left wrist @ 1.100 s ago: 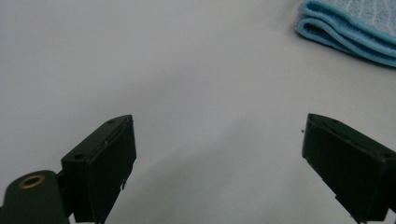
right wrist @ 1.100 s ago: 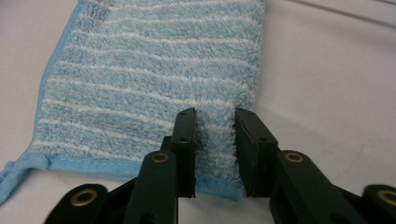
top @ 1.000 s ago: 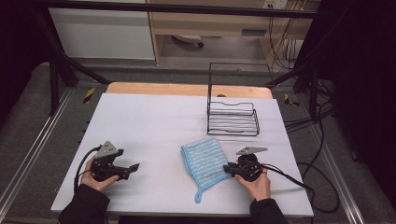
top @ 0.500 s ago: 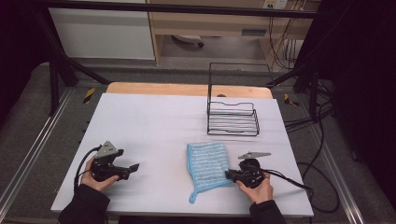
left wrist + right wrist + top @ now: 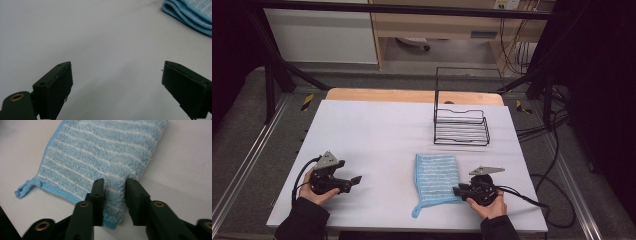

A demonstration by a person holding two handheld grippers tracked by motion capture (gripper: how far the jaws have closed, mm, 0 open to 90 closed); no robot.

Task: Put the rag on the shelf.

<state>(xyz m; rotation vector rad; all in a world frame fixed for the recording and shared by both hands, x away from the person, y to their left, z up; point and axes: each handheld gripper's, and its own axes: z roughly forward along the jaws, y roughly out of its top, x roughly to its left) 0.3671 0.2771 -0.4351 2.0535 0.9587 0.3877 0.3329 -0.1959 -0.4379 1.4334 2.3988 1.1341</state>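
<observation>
Blue striped microfibre cloth [image 5: 437,177] lies folded on the table's near right. My right gripper [image 5: 114,187] has just been opening, cloth corner between loosened jaws; I back straight off without dragging it. Left gripper [image 5: 117,82] rests wide, empty.

Blue striped terry cloth on a pale lilac-white table sheet, with black tools and a black wire rack

The folded terry cloth [image 5: 105,152] is light blue crossed by thin white stripes, edged in a plain, slightly deeper blue binding that ends in a small blue loop at one corner (the stripes show clearest in the right gripper view); the flat table sheet [image 5: 377,135] is a uniform pale lilac-white with a strip of light orange-brown wood at its far edge; the open wire rack [image 5: 461,125] is black; the right two-jaw gripper [image 5: 114,192] and the left two-jaw gripper [image 5: 117,82] are matt black with small brass-coloured rings at their screw holes, each topped by a grey three-cornered plate
</observation>
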